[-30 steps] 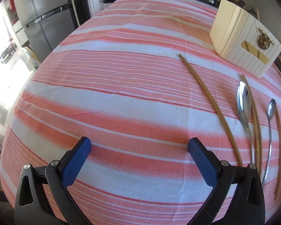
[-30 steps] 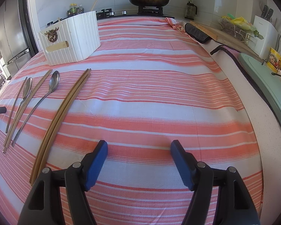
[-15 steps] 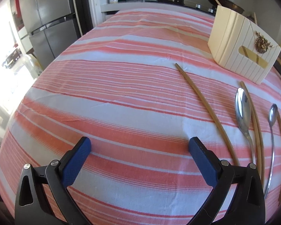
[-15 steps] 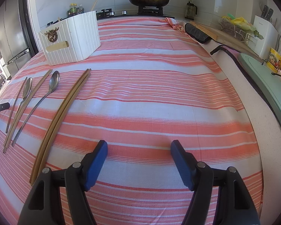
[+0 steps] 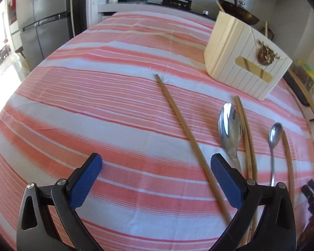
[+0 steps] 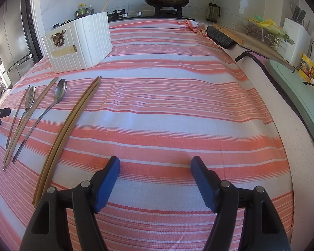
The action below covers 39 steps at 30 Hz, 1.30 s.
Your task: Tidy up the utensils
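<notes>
Since the earlier frame, the left claw is shifting toward the utensils, its released jaws now straddling the lone chopstick without gripping it. Right claw is hovering released and empty over the striped table. Spoons and chopsticks are lying flat before the white holder.

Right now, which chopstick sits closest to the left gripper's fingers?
The lone chopstick, leftmost utensil in the left wrist view. Its near end runs just inside the left gripper's right finger; the others lie beyond the big spoon.
</notes>
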Available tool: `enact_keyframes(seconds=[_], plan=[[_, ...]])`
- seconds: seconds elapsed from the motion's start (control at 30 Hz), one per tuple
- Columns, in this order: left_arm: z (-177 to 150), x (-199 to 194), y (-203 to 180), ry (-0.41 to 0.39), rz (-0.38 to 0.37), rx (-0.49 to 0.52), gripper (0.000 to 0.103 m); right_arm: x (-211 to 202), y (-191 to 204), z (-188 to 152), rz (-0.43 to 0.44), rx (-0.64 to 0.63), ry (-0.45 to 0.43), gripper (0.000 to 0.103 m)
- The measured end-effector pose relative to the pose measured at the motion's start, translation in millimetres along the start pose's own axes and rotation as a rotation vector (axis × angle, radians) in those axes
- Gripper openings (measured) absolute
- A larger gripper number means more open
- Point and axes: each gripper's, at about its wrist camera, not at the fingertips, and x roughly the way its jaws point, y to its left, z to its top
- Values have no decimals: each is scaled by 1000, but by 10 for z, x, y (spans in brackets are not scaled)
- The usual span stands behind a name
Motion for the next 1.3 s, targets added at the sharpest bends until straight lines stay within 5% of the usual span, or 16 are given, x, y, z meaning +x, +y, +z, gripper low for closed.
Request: enact_keyframes(seconds=[0.13, 0.3, 0.67, 0.77, 0.87, 1.03, 1.1, 1.3], plan=[[-50, 64, -227, 3, 90, 107, 102, -35, 33, 8, -15, 9, -6, 72], [-74, 57, -157, 17, 72, 122, 103, -114, 374, 91, 200, 63, 27, 72], [-99, 37, -171, 14, 76, 134, 103, 69, 862, 162, 23, -107, 89, 70], [-114, 24, -186, 15, 84, 140, 103, 45, 891, 164, 35, -115, 73, 45], [-146, -28, -173, 12, 49, 144, 89, 23, 957, 168, 15, -167, 61, 6], [-219, -155, -216, -6, 26, 208, 44, -3, 781, 148, -5, -143, 56, 7], [-249, -189, -186, -4, 12, 209, 18, -4, 634, 133, -23, -117, 56, 7], [-317, -271, 28, 12, -13, 199, 7, -62, 131, 44, -95, -52, 65, 7]])
